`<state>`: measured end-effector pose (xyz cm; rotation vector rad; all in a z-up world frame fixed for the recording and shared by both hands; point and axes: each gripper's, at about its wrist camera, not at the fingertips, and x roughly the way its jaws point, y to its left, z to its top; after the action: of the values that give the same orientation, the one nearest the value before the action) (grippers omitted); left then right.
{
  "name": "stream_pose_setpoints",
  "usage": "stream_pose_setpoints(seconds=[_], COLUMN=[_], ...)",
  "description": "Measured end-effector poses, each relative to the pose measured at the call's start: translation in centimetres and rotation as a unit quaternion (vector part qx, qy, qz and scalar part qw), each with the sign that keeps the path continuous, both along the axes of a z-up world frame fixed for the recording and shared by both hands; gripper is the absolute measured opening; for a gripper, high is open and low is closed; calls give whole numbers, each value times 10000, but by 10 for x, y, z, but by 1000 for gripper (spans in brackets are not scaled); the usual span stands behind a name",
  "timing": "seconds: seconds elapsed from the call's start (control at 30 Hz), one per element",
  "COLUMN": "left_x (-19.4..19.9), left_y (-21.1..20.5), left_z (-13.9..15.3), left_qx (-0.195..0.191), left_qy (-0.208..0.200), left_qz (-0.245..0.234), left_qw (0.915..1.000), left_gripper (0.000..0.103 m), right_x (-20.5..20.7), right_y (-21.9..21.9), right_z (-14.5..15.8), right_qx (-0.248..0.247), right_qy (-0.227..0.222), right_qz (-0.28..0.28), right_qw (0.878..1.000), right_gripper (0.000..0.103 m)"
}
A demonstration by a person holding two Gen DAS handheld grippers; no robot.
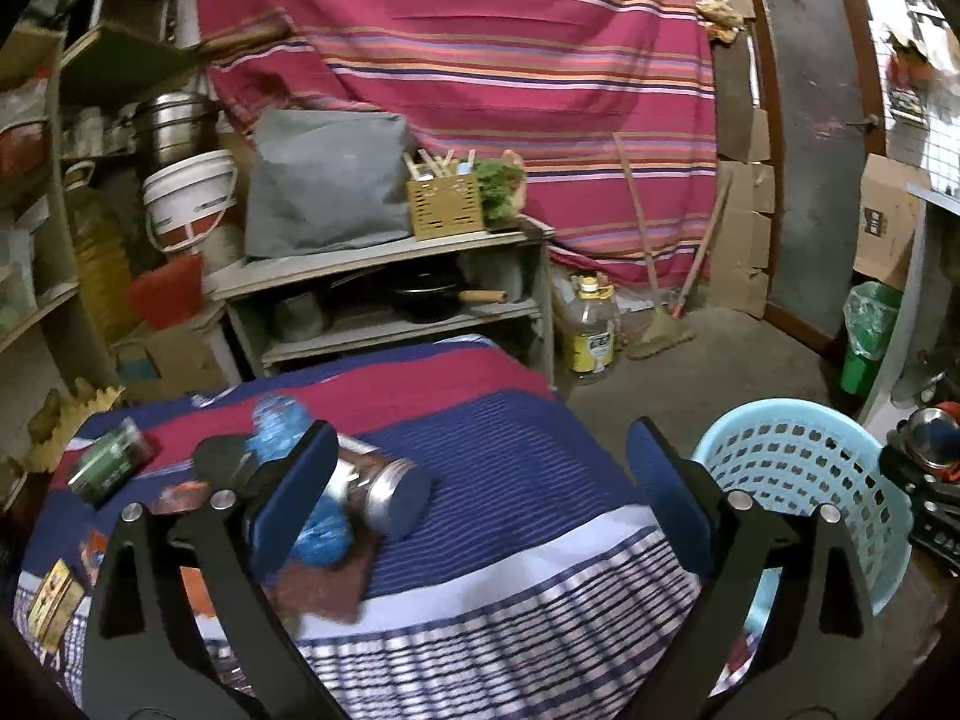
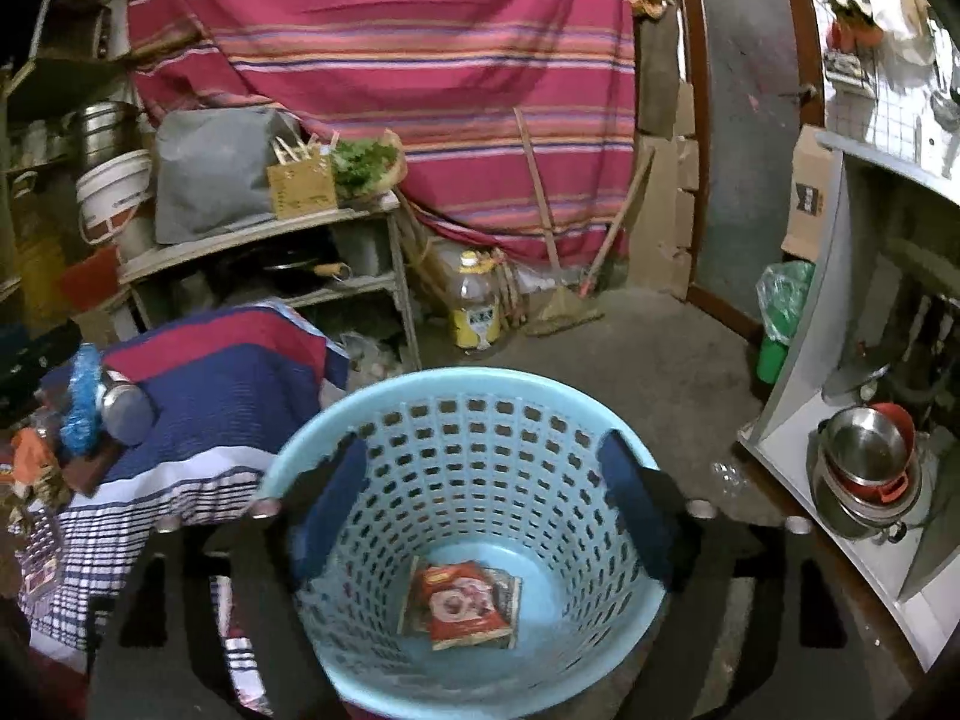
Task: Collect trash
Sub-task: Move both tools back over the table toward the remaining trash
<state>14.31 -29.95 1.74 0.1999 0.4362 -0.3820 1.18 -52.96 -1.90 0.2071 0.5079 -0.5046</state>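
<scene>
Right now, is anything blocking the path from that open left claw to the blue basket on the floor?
Nothing visible does. The left gripper hangs over the striped cloth, and the blue basket stands open-topped beside the table's edge.

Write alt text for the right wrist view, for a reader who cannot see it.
The open right gripper hovers over a light blue perforated basket on the floor, with one red snack wrapper lying flat at its bottom. To the left, a table under a striped cloth holds a metal-lidded jar and other clutter.

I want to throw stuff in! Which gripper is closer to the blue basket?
Right. The right gripper hangs open over the blue basket; the left gripper is beside it, above the table.
</scene>
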Motion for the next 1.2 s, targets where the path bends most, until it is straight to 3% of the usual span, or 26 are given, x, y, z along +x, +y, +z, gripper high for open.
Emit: stream_pose_setpoints(seconds=[0.17,0.43,0.67,0.87,1.2], left_x=[-2,-11,-12,0,9], left_y=[44,134,210,280,340], left_z=[7,13,8,-13,-42], left_qx=[-53,-124,-124,-46,55], left_qy=[7,-9,24,298,452], left_qz=[311,888,1457,1956,2204], left_qw=[9995,9960,9892,9802,9744], left_gripper=[97,97,98,98,97], right_x=[-11,-8,11,31,68], right_y=[42,115,173,216,255], right_z=[17,30,25,16,-4], right_qx=[-91,-203,-161,-217,-506], right_qy=[-262,-480,-439,-349,158], right_qz=[300,895,1354,1636,1794], right_qw=[9992,9946,9897,9857,9823], right_gripper=[94,95,95,95,95])
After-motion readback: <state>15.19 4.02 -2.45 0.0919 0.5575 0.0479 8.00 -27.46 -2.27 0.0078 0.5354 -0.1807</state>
